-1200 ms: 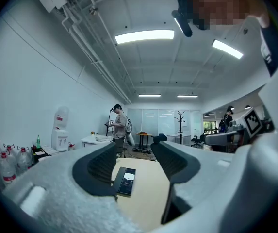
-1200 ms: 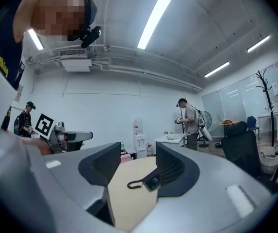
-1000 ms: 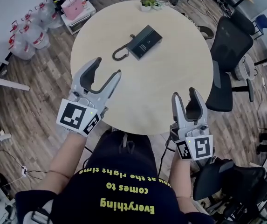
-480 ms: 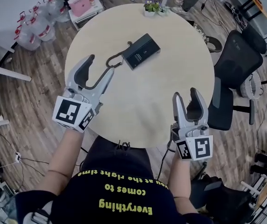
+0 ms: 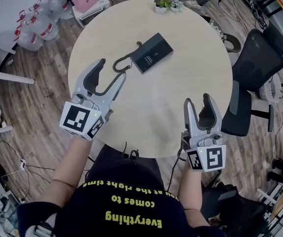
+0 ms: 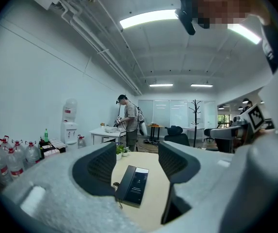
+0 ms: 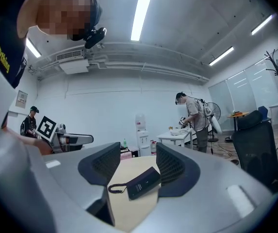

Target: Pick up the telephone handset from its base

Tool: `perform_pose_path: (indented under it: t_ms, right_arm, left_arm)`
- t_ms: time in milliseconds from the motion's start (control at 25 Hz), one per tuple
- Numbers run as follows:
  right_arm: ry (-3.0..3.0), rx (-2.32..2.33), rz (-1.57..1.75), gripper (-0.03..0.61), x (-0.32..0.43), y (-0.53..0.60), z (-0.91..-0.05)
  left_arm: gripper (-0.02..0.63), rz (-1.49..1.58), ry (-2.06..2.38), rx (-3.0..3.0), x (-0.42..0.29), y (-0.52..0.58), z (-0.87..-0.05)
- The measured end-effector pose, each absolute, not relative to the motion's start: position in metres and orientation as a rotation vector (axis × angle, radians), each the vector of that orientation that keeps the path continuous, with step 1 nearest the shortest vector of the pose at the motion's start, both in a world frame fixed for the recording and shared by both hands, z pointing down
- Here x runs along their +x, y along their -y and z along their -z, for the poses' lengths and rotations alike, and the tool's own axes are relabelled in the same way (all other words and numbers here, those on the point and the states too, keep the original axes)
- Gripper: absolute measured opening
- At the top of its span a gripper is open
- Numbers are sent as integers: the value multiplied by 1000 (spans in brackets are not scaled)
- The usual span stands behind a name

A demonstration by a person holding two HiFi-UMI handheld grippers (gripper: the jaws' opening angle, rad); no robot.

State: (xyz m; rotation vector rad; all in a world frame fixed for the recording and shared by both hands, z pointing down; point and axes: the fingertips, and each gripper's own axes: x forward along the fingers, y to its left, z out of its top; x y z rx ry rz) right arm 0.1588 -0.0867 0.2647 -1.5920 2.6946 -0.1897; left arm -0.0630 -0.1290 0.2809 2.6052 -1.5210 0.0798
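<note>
Black telephone (image 5: 152, 53) lies at twelve o'clock on the pale tabletop (image 5: 181, 88), well beyond my left gripper (image 5: 111, 69) and right gripper (image 5: 197, 100), both fingers spread empty, presumably readied for the reach.

The left gripper (image 5: 112, 69) has moved forward over the counter (image 5: 181, 93) toward the telephone (image 5: 152, 52). A second ago the curly cord (image 5: 123, 63) lay well ahead of the gripper's tips. Now the cord is just in front of them, and the telephone is closer too.
</note>
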Motion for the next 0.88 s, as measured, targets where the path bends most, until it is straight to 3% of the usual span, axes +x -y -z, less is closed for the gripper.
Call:
perform_pose_path:
  t_ms: [880]
  right_arm:
    - [-2628, -1663, 334, 222, 147, 126, -320]
  left_arm:
    - [275, -174, 1352, 2590, -54, 208, -369]
